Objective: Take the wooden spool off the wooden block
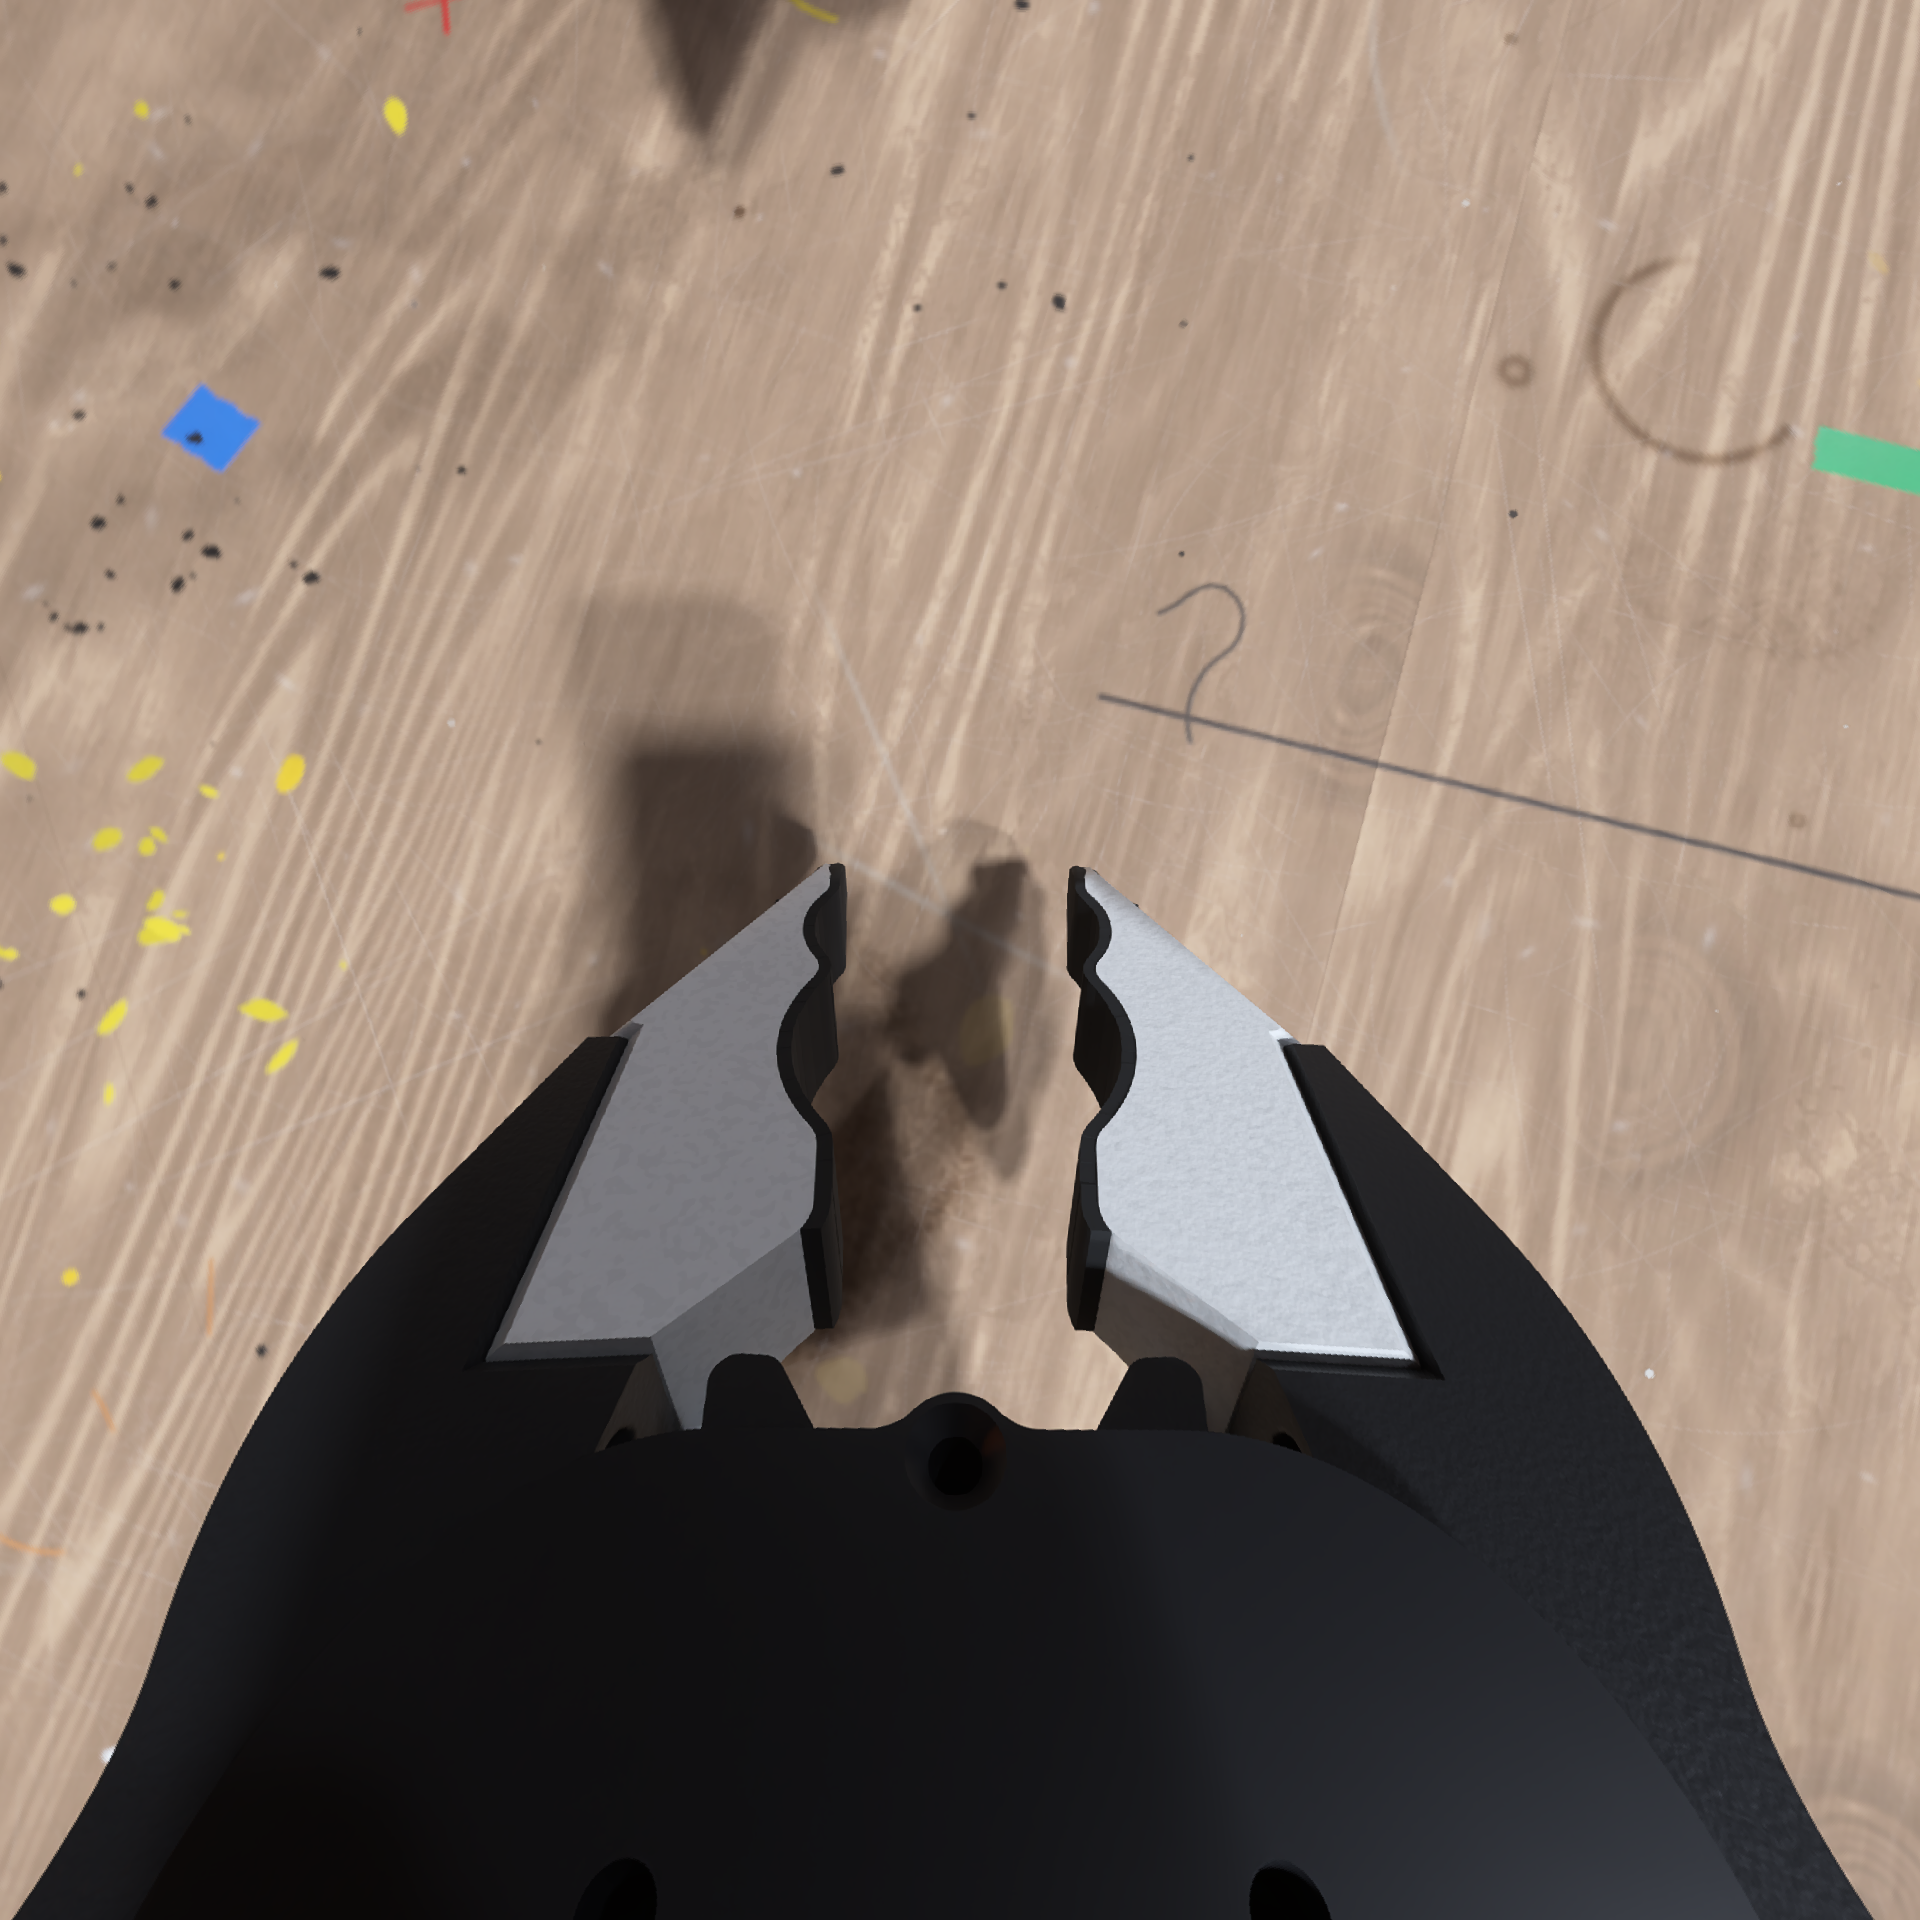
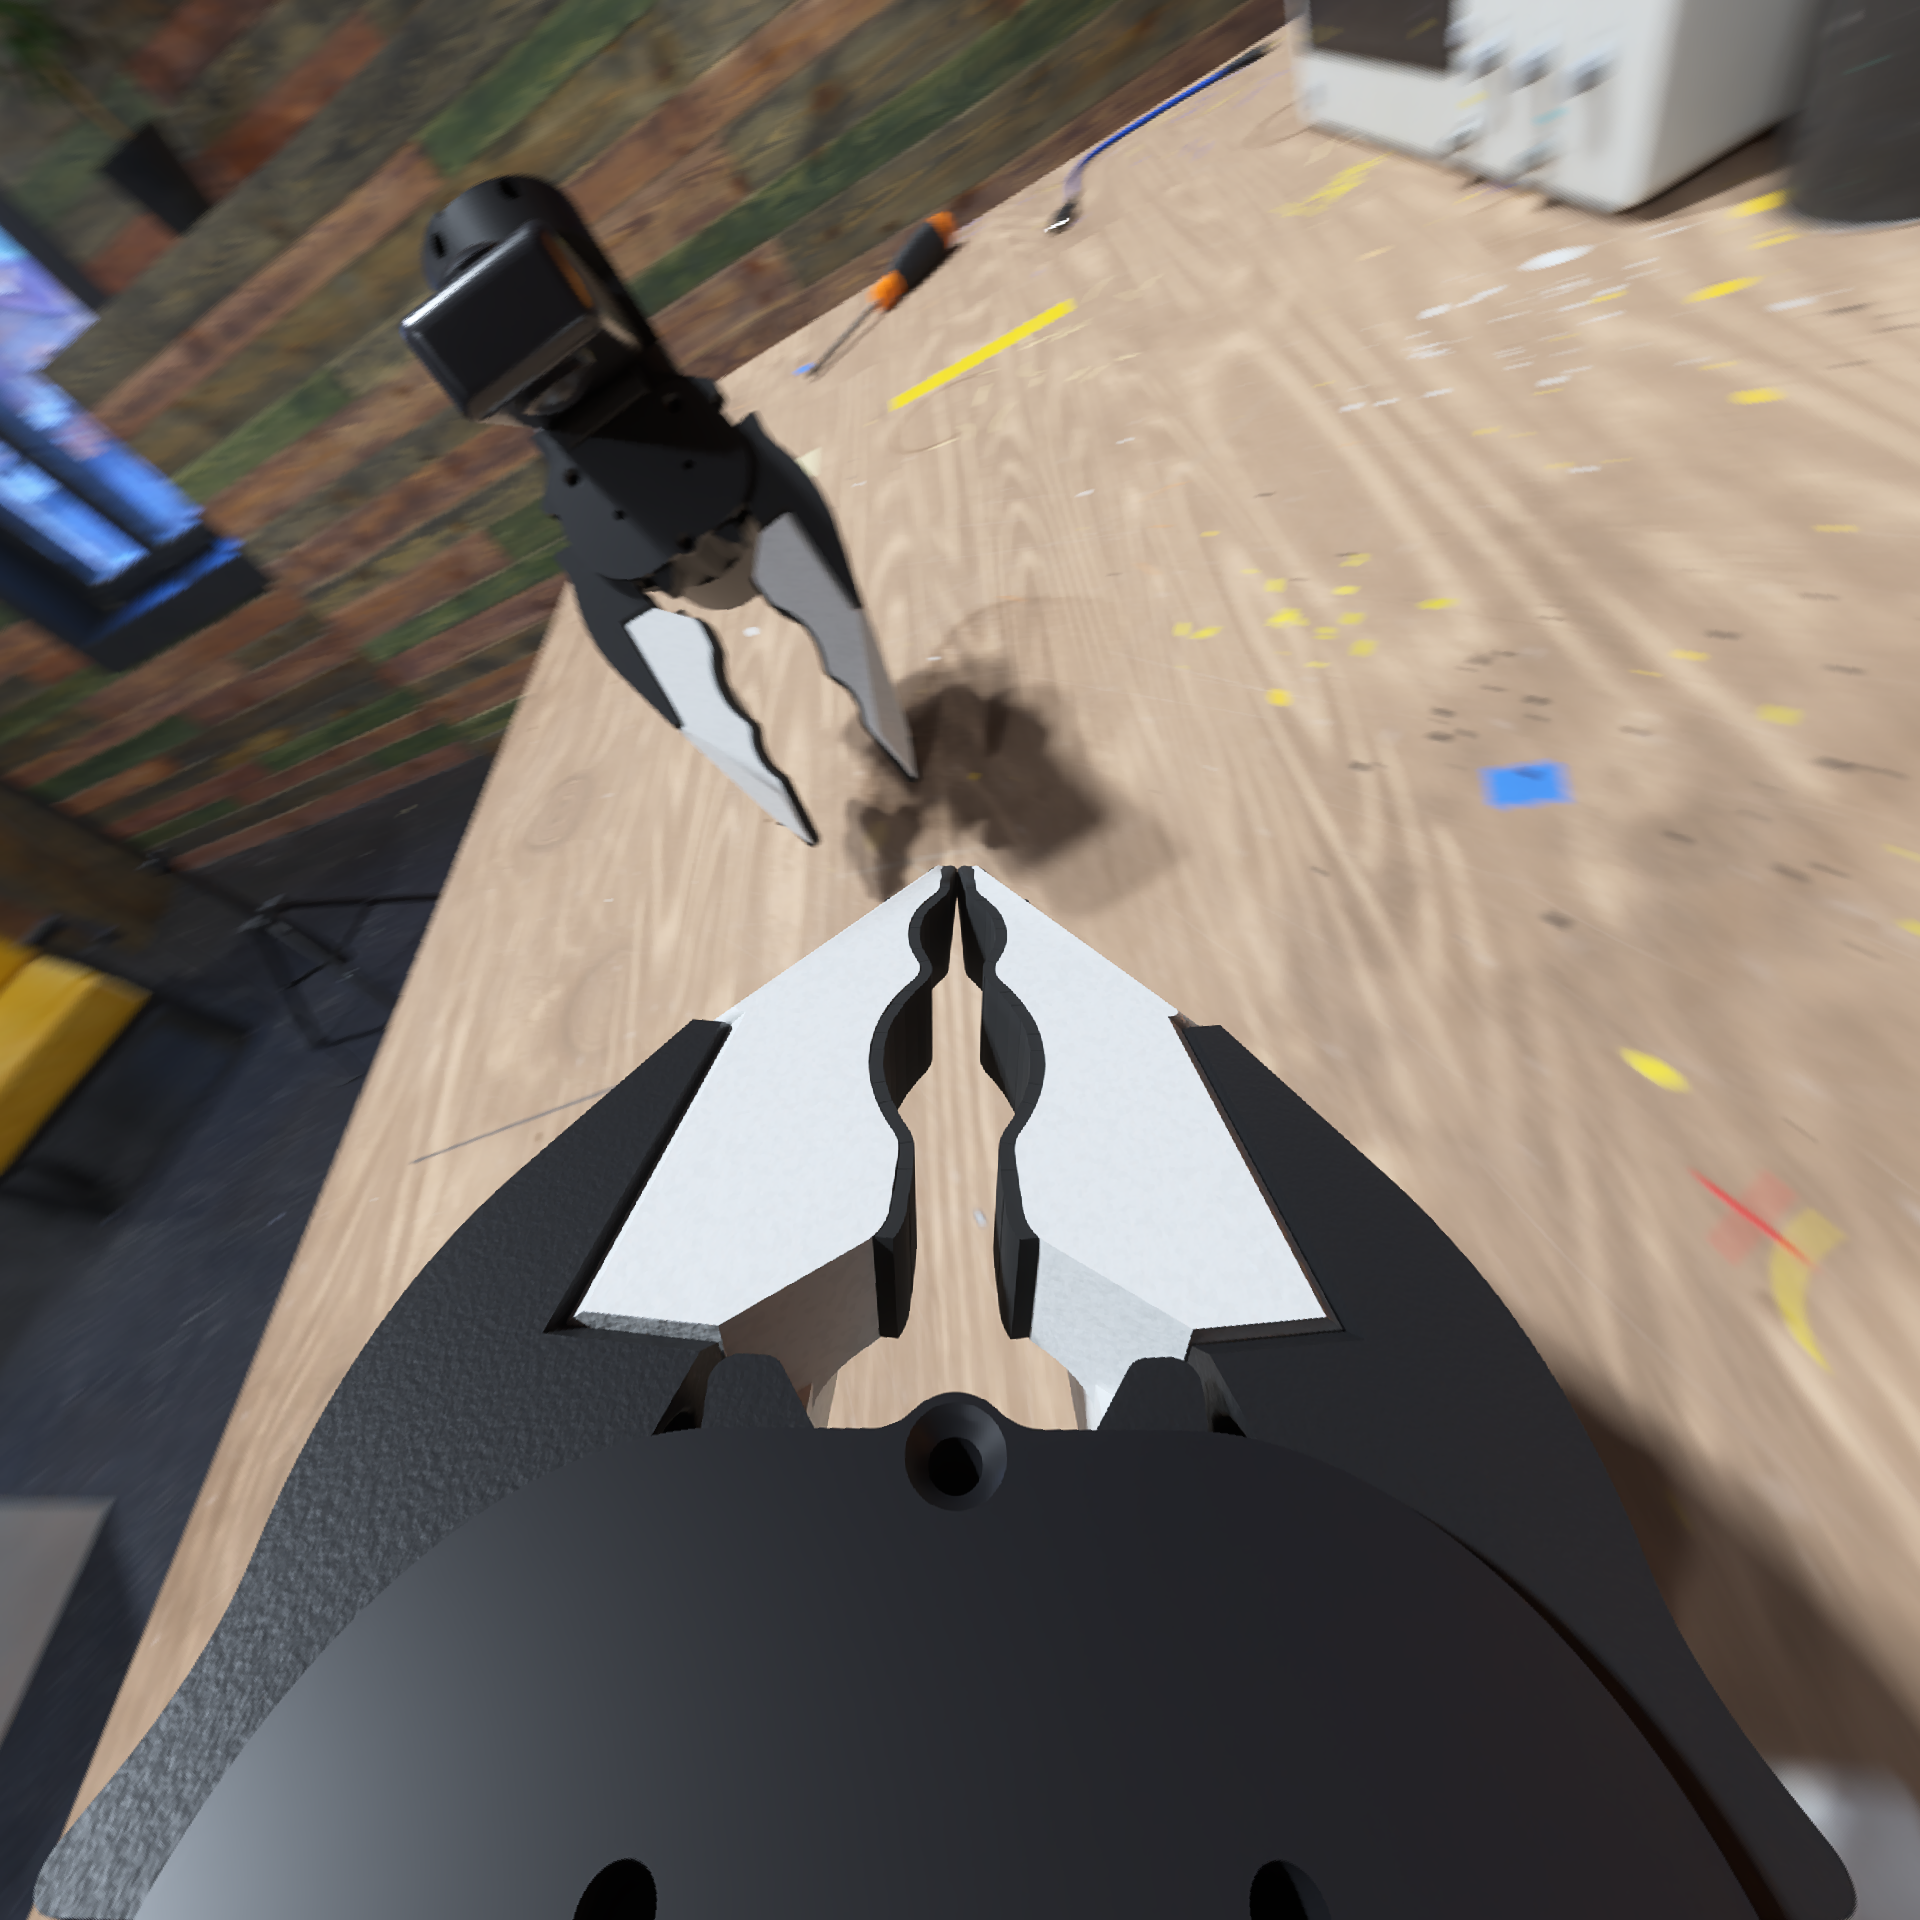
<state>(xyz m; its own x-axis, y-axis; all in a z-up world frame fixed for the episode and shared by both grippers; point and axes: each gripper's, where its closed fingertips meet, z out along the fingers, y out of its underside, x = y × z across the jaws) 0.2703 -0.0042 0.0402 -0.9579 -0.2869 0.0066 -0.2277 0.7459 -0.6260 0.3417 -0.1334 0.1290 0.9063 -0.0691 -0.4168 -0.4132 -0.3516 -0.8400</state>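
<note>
- Left gripper [image 1: 956,894] spread apart, nothing between the fingers, hung over bare wooden tabletop [image 1: 1143,416], dark shadow right beneath.
- Seen again in the right wrist view [image 2: 862,805], tilted down toward the table, tips just above the surface near the table's edge.
- Right gripper [image 2: 956,878] clenched, tips touching, nothing grasped, aimed at the left gripper's shadow.
- Wooden spool and wooden block: seen in neither view; place could not be told.
- Blue square patch [image 1: 211,427] and green strip [image 1: 1865,457] lay flat on the tabletop, amid yellow and black flecks.
- Far along the table: orange-and-black screwdriver [image 2: 894,281], blue cable [image 2: 1153,120], pale box-shaped device [image 2: 1538,94], all blurred.
</note>
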